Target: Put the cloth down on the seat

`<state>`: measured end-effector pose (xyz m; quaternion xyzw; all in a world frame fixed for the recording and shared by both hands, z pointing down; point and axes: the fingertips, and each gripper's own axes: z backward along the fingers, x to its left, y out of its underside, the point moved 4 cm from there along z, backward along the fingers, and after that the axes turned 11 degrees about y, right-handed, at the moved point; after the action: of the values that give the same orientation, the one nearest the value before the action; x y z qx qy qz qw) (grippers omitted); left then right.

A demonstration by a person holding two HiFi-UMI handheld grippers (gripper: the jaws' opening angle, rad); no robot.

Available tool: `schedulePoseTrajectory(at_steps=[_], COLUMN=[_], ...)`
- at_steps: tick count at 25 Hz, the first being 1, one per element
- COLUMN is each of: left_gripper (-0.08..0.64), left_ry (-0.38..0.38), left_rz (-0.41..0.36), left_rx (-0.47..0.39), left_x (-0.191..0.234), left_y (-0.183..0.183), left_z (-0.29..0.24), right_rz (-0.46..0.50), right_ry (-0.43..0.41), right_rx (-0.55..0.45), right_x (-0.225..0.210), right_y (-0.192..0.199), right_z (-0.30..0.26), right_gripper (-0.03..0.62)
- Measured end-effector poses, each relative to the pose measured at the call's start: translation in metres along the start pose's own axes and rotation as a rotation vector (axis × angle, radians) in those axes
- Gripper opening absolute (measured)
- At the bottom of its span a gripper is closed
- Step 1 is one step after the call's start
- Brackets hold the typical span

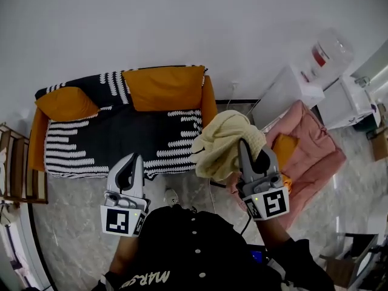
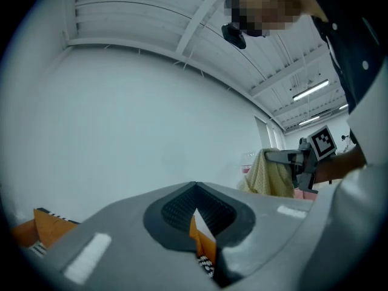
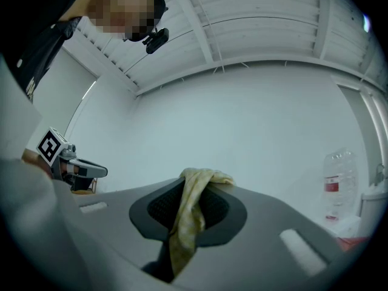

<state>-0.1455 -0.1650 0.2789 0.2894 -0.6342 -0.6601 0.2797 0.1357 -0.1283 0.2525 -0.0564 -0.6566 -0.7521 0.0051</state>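
Note:
A pale yellow cloth (image 1: 221, 141) hangs bunched from my right gripper (image 1: 247, 147), which is shut on it in front of the sofa's right end. In the right gripper view the cloth (image 3: 182, 229) drapes over and down between the jaws (image 3: 197, 183). The seat is a sofa (image 1: 109, 132) with a black and white striped cover and two orange cushions (image 1: 163, 86). My left gripper (image 1: 130, 161) is held before the sofa's front edge. Its jaws (image 2: 194, 190) are shut with nothing in them. From the left gripper view the cloth (image 2: 267, 174) shows off to the right.
A pink padded seat (image 1: 309, 144) lies right of the sofa, with a white cabinet (image 1: 291, 90) and a water bottle on a dispenser (image 1: 330, 53) behind it. A wooden chair (image 1: 15, 168) stands at the left edge. The floor is grey marble tile.

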Motion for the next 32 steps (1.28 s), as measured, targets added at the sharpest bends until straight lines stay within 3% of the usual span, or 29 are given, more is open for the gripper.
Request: schedulePoseTrajectory(at_steps=[4,8,11,18,24,32], left_gripper=[0.000,0.000,0.000,0.000,0.000,0.000], left_ry=[0.032,-0.024,-0.019,-0.013,-0.048,-0.086], left_rz=[-0.001,-0.041,0.005,0.026,0.007,0.057], left_rx=[0.002,0.011,0.027,0.065,0.093,0.146], left_x=[0.019,0.044,0.052,0.059,0.071,0.090], left_y=[0.003,0.006,0.018,0.037,0.035,0.055], left_z=[-0.007,-0.009,-0.015,-0.051,-0.077,-0.097], right_rz=[0.002,0.007,0.009,0.005,0.002,0.001], right_ry=[0.002,-0.002,-0.010,-0.055,-0.107,-0.189], right_rx=[-0.005,0.005,0.025,0.031,0.055,0.113], right_x=[0.013,0.024,0.023,0.017,0.007,0.012], right_y=[0.001,0.007,0.013,0.032,0.049,0.085], right_z=[-0.027,-0.046,-0.057,-0.094,-0.132,-0.185], right_gripper=[0.067,0.067,0.067,0.067,0.067,0.067])
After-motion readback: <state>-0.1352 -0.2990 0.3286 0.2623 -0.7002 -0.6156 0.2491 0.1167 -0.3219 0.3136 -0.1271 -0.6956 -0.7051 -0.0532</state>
